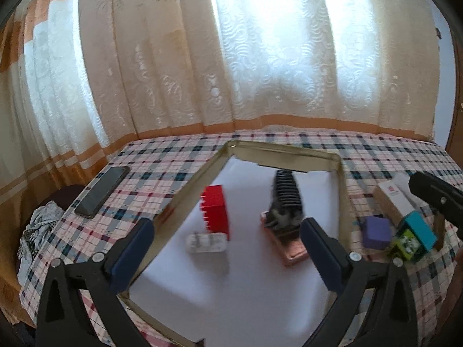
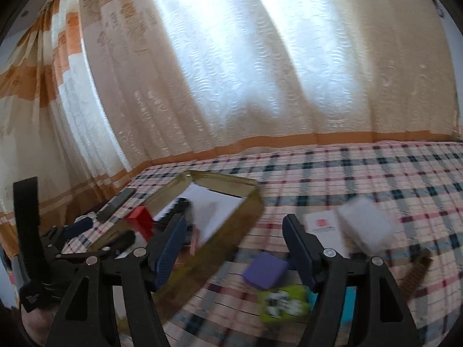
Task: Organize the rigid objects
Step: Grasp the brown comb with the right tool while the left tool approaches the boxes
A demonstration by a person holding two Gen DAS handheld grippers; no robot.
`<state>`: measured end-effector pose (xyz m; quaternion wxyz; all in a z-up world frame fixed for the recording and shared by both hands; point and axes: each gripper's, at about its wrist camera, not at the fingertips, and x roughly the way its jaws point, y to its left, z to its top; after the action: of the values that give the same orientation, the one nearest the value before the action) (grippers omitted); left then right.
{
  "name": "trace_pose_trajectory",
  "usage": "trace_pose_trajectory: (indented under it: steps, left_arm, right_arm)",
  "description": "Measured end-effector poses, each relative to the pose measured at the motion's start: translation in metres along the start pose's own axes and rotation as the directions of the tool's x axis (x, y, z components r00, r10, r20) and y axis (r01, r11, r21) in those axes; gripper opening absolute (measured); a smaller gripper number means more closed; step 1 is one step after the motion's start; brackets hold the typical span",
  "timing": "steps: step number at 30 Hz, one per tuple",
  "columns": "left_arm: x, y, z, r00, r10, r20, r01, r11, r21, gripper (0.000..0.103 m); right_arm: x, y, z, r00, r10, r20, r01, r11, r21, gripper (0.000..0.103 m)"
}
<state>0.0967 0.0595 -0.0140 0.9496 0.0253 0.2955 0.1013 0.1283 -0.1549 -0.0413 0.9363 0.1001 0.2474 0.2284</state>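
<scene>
Your left gripper [image 1: 227,256] stands wide apart and empty over the gold tray [image 1: 199,173]; the red block [image 1: 215,212], white case [image 1: 206,243] and black comb [image 1: 286,196] lie beyond its fingertips. Your right gripper [image 2: 234,250] is parted, empty; the purple block [image 2: 264,270] lies between its fingers on the checked cloth [image 2: 376,173].

Patterned curtain [image 1: 202,57] with orange band fills upper frame; black phone [image 1: 102,191] lies centre left on plaid tablecloth [image 1: 179,156]; crumpled cloth [image 1: 37,231] at left edge
</scene>
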Motion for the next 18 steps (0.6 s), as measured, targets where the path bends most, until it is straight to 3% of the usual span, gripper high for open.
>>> trace_pose_trajectory:
  steps: [8,18]
  left_arm:
    - [-0.015,-0.031,0.0,0.999,-0.028,0.028,0.028,0.999,0.022,0.102]
    - [-0.026,-0.113,-0.004,0.984,-0.173,0.035,0.168,0.98,0.107,0.102]
  right_arm:
    - [-0.033,-0.065,-0.009,0.994,-0.111,0.005,0.111,0.992,0.056,0.072]
    - [-0.044,-0.122,-0.027,0.944,-0.318,-0.092,0.329,0.932,0.156,0.072]
